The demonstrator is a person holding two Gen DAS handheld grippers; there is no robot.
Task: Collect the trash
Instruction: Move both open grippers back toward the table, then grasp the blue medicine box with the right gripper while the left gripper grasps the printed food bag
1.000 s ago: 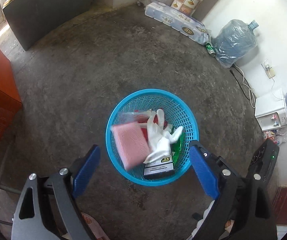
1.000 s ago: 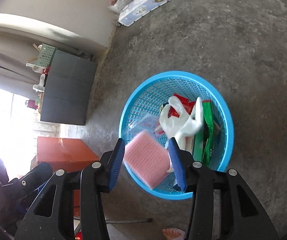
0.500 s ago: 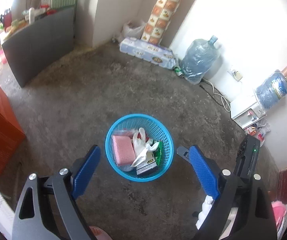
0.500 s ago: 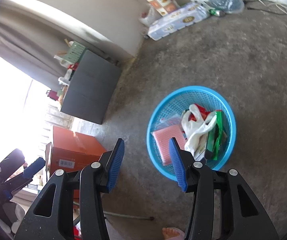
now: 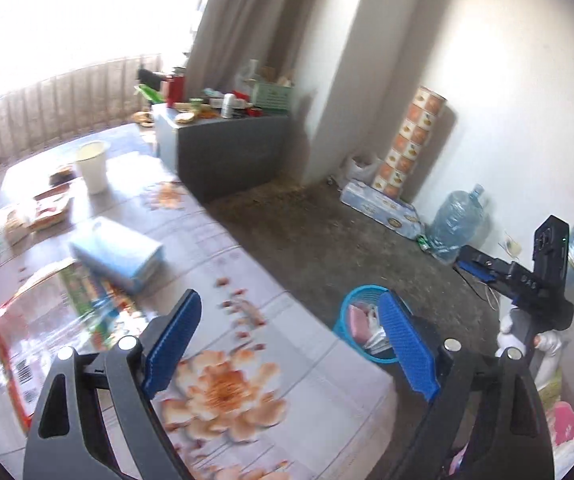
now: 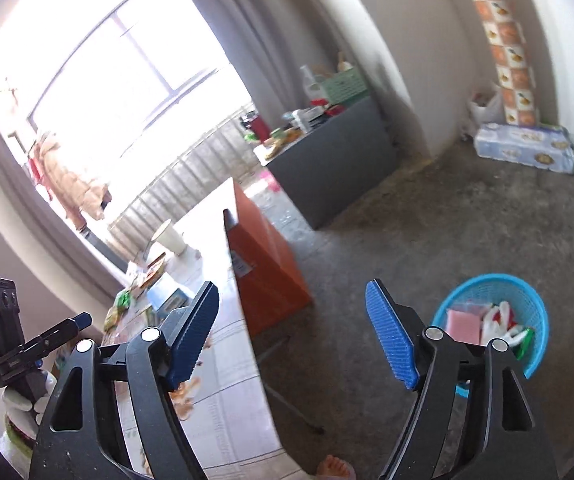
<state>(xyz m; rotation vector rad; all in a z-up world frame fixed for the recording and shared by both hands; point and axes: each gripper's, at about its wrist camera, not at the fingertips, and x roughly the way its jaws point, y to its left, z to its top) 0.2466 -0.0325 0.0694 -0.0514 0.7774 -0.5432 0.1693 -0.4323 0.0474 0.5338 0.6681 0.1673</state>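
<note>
Right claw (image 6: 291,330) is opening, nothing between its jaws; left claw (image 5: 289,343) gapes empty; both face the surface (image 5: 247,360) beside the basket (image 6: 523,292); next, probably, another scrap.

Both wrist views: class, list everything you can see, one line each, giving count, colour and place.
basket: one, blue, on the floor, holding trash
pink pad: one, in the basket
white bag: one, in the basket
table: one, floral cloth, cluttered
cup: one, white, on the table
blue pack: one, on the table
water jug: one, clear blue, by the wall
orange box: one, beside the table
left gripper: open, empty
right gripper: jaws opening, empty
</note>
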